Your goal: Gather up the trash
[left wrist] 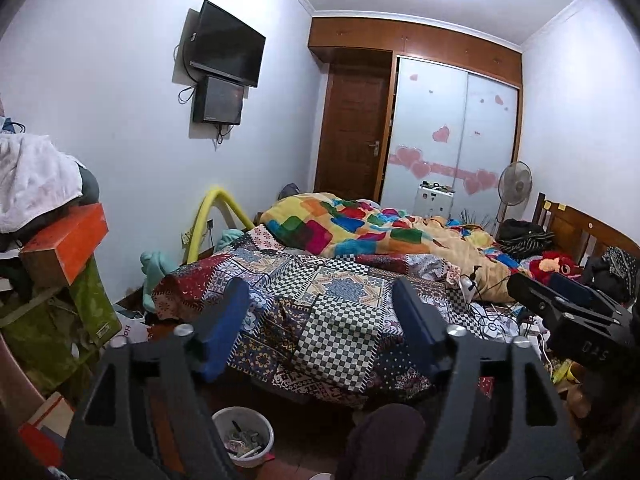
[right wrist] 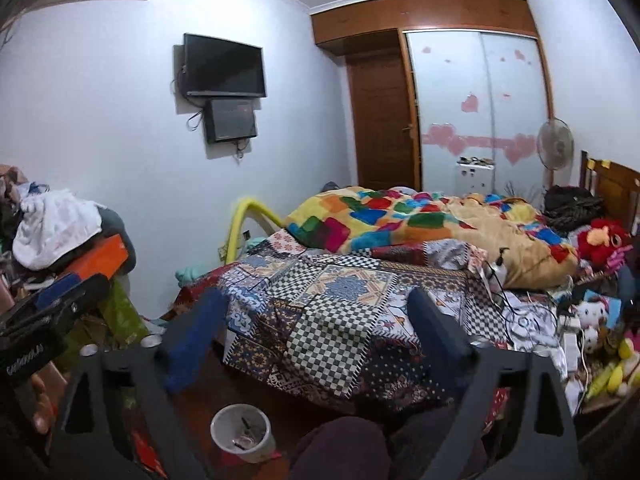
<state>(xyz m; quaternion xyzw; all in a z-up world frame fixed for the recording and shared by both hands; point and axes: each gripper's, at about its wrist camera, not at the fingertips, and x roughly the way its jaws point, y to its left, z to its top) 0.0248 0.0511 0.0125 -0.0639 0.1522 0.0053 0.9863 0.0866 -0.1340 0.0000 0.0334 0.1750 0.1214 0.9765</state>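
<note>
A small white bin (left wrist: 244,436) (right wrist: 242,432) stands on the floor at the foot of the bed, with some scraps inside. My left gripper (left wrist: 320,320) is held above it, facing the bed, open, with nothing between its blue fingers (left wrist: 222,320). My right gripper (right wrist: 318,332) is also open and empty, level with the left one. Each gripper shows in the other's view: the right gripper's body (left wrist: 572,312) at the right edge, the left gripper's body (right wrist: 52,312) at the left edge. No loose trash is clearly visible between the fingers.
A bed with a patchwork cover (left wrist: 332,304) and a colourful blanket (left wrist: 360,228) fills the middle. Clothes and an orange box (left wrist: 64,244) pile up left. Cables, toys (right wrist: 600,240) and clutter lie right. A person's dark-clad knee (right wrist: 340,448) is at the bottom. A fan (left wrist: 514,184) stands by the wardrobe.
</note>
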